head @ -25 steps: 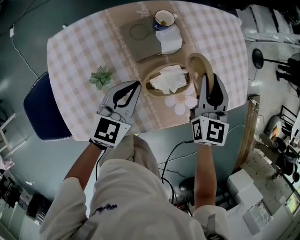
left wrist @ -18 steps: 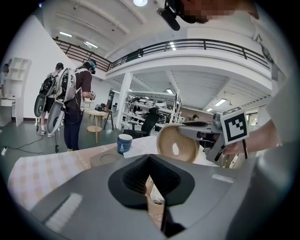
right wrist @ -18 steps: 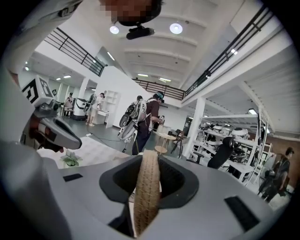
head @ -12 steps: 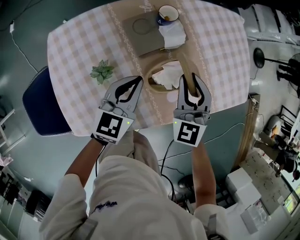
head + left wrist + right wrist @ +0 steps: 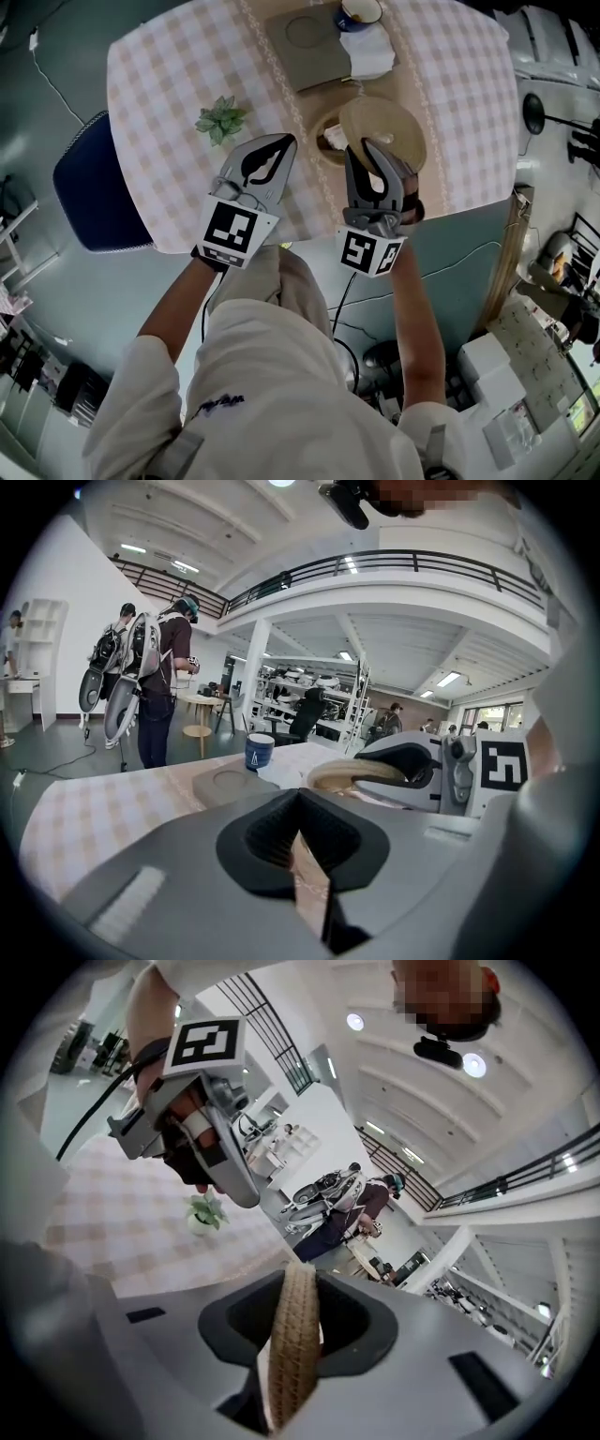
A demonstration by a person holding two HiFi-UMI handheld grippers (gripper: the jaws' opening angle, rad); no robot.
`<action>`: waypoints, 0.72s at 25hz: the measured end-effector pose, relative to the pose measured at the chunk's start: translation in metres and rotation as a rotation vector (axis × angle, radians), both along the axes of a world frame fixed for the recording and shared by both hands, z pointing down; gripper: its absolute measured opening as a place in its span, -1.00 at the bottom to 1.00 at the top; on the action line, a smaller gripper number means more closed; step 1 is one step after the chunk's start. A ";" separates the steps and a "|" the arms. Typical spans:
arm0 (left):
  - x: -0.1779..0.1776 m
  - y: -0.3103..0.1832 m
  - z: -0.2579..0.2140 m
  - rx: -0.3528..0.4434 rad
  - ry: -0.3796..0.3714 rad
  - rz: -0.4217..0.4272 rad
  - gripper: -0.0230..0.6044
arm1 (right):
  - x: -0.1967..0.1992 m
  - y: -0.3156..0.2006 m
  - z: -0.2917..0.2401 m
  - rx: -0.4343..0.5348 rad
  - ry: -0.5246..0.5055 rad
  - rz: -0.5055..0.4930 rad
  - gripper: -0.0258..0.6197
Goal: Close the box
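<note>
Nearest you, your left tool [image 5: 281, 142] hangs just left of centre, its jaws closed together with nothing in them. Your right tool [image 5: 364, 152] is clamped on the rim of the woven lid [image 5: 382, 124], which lies nearly flat over the box [image 5: 322, 131] in the upper middle of the worktop [image 5: 169, 75]. The lid covers the box's right part, but the left rim and some white paper [image 5: 335, 141] show. I'd judge closing mostly done: centre the lid, seat it, let go.
</note>
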State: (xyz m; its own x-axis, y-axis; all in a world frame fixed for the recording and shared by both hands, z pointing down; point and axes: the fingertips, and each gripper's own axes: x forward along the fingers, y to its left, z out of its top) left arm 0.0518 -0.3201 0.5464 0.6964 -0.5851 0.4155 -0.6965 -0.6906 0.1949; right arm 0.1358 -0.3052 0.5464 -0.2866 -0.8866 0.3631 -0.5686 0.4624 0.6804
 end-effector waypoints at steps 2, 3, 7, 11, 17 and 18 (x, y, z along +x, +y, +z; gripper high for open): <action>0.002 0.002 0.002 -0.005 0.005 -0.004 -0.93 | -0.005 0.001 0.008 -0.006 0.026 -0.018 -0.60; 0.001 0.003 0.004 -0.010 0.005 -0.004 -0.93 | -0.008 0.001 0.011 -0.016 0.028 -0.020 -0.60; -0.004 0.009 0.016 -0.031 -0.012 -0.005 -0.93 | -0.017 0.003 0.023 -0.063 -0.005 -0.001 -0.60; -0.011 0.013 0.025 -0.040 -0.033 -0.010 -0.93 | -0.021 0.004 0.029 -0.101 -0.053 0.015 -0.59; -0.018 0.019 0.032 -0.056 -0.041 -0.024 -0.93 | -0.027 0.012 0.052 -0.180 -0.058 0.001 -0.55; -0.019 0.020 0.033 -0.058 -0.044 -0.025 -0.93 | -0.028 0.013 0.056 -0.191 -0.058 -0.003 -0.55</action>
